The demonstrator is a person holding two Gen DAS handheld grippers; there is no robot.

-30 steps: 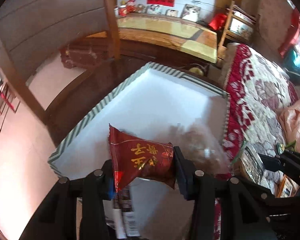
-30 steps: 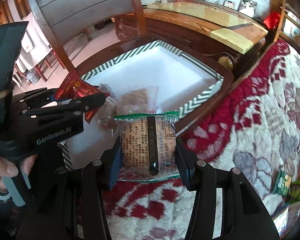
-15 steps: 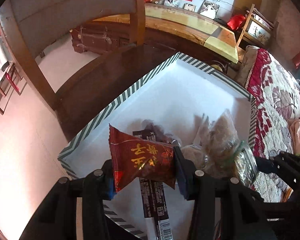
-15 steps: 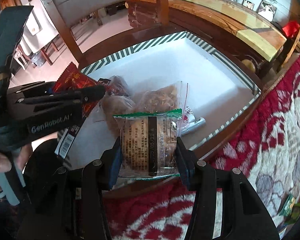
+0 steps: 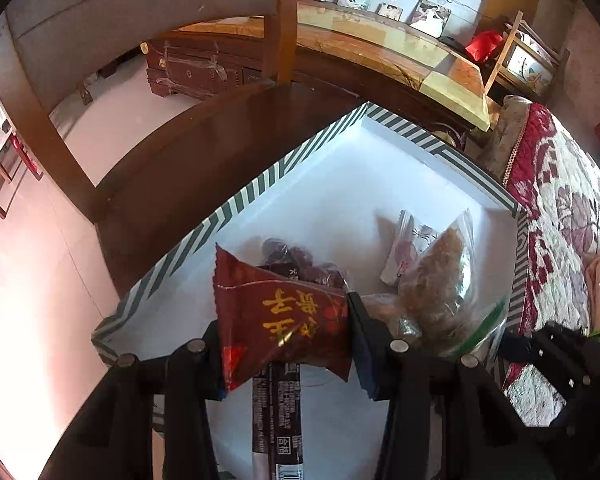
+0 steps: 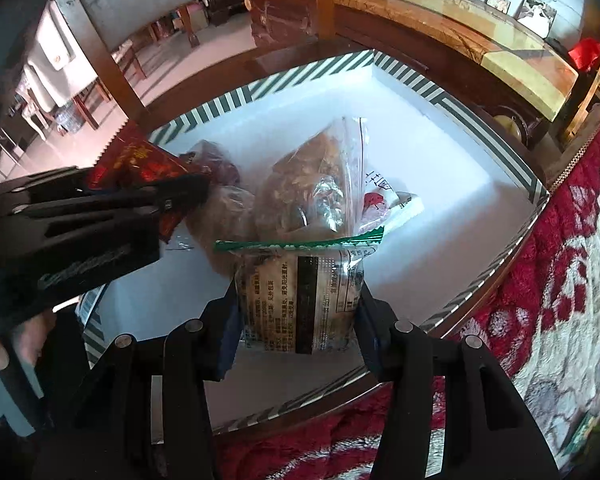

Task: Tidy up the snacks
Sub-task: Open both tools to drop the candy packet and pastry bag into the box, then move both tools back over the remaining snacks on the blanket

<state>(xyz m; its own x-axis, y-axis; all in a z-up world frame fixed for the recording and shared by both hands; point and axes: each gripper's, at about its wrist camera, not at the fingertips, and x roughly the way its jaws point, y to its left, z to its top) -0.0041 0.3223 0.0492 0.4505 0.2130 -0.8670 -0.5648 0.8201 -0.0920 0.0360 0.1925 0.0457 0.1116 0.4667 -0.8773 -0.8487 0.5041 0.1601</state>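
Both grippers hang over a white box [image 5: 380, 168] with a green-and-white striped rim, which sits on a dark wooden chair seat [image 5: 172, 184] beside a red floral cloth [image 6: 560, 240]. The left gripper [image 5: 286, 344] is clamped on a red snack packet [image 5: 276, 320] printed with gold characters; the packet fills the gap between the black fingers [image 5: 364, 336] and hangs above the near left part of the box. Below it a long dark stick packet [image 5: 278, 416] lies on the box floor, with a clear pack of dark red pieces [image 5: 296, 258] just beyond. The right gripper [image 6: 298, 320] holds a clear snack packet with a green top seal [image 6: 300, 300] over the near edge of the box; its jaws are opening, though the packet is between them and both pads touch its sides. Just beyond this packet, a clear zip bag of brown snacks [image 6: 312, 184] stands against a white-and-red packet [image 6: 388, 204] near the box's right wall. In the right wrist view the left gripper enters from the left, with part of a hand [image 6: 4, 344] on its handle.
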